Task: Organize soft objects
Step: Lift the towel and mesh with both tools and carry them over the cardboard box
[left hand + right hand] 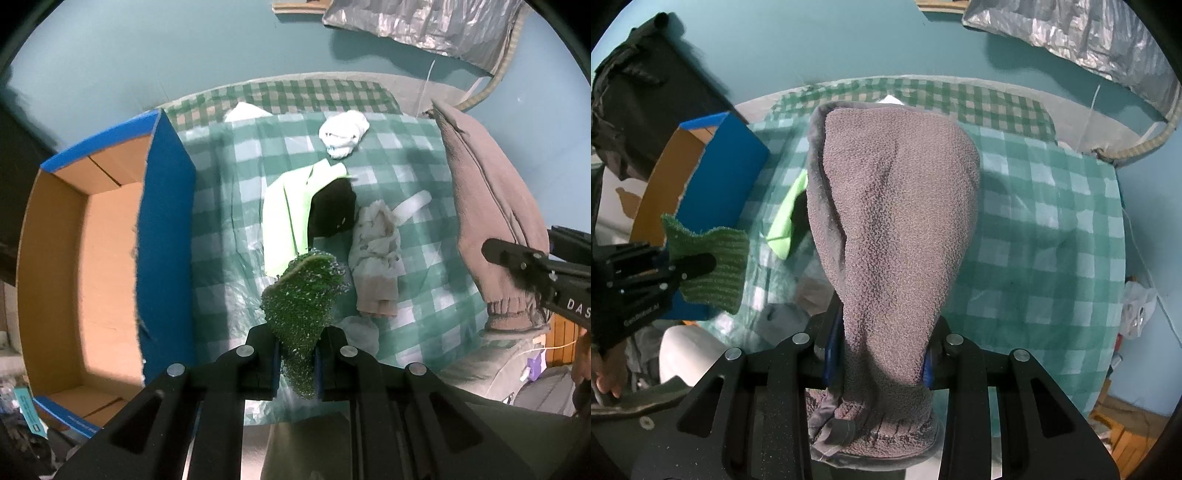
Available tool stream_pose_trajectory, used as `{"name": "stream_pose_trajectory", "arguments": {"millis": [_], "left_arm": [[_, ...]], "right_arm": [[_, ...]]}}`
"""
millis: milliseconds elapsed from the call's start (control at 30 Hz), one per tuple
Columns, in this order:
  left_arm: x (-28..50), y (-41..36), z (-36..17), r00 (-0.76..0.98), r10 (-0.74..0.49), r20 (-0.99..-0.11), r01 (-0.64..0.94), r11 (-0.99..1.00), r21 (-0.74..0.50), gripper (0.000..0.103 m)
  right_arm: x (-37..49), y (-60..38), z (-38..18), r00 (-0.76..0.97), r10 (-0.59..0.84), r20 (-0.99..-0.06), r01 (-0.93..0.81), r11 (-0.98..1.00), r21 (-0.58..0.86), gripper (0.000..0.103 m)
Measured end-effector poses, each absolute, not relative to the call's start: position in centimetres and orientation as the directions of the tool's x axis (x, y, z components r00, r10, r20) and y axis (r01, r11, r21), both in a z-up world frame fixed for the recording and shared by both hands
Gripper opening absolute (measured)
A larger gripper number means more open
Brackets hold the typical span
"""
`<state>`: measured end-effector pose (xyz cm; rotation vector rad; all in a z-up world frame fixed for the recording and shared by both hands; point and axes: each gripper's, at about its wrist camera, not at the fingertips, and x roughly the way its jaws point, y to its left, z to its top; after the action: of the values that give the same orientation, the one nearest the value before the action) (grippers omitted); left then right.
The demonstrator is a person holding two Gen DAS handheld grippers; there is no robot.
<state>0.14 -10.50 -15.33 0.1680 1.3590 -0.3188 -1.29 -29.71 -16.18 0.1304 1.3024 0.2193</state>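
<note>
My left gripper is shut on a green scrubby cloth and holds it above the checked bed cover, just right of the open cardboard box. The cloth also shows in the right wrist view. My right gripper is shut on a grey-brown fleece garment, which hangs up in front of the camera and hides much of the bed. The same garment shows at the right of the left wrist view.
On the bed lie a lime-green cloth, a black item, a pale crumpled cloth and a white bundle. The blue-sided box stands at the left. A silver sheet hangs on the teal wall.
</note>
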Motion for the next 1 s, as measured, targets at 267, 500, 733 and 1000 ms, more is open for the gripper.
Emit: {"name": "stream_pose_trajectory", "arguments": {"millis": [267,500,733,1000], "left_arm": [[0.1,-9.9,-12.7,0.224,-0.135,-0.965,0.308,0.95,-0.061,0.013],[0.0,-9.3,-10.6,0.274,-0.114,-0.955,0.292,0.956,-0.031,0.013],[0.0,-8.4,-8.6,0.32,-0.089,-0.943,0.272,0.962,0.001,0.013],[0.3,-6.0,-7.0,0.355,-0.071,-0.932,0.197,0.98,0.001,0.014]], "right_arm": [[-0.3,-29.1,-14.1,0.263,0.246,-0.933,-0.119,0.968,0.222,0.033],[0.6,-28.2,-11.7,0.286,0.26,-0.922,-0.164,0.961,0.221,0.033],[1.6,-26.9,-9.1,0.315,0.277,-0.908,-0.212,0.953,0.217,0.033],[2.5,-24.9,-7.4,0.322,0.299,-0.898,-0.275,0.937,0.214,0.033]]}}
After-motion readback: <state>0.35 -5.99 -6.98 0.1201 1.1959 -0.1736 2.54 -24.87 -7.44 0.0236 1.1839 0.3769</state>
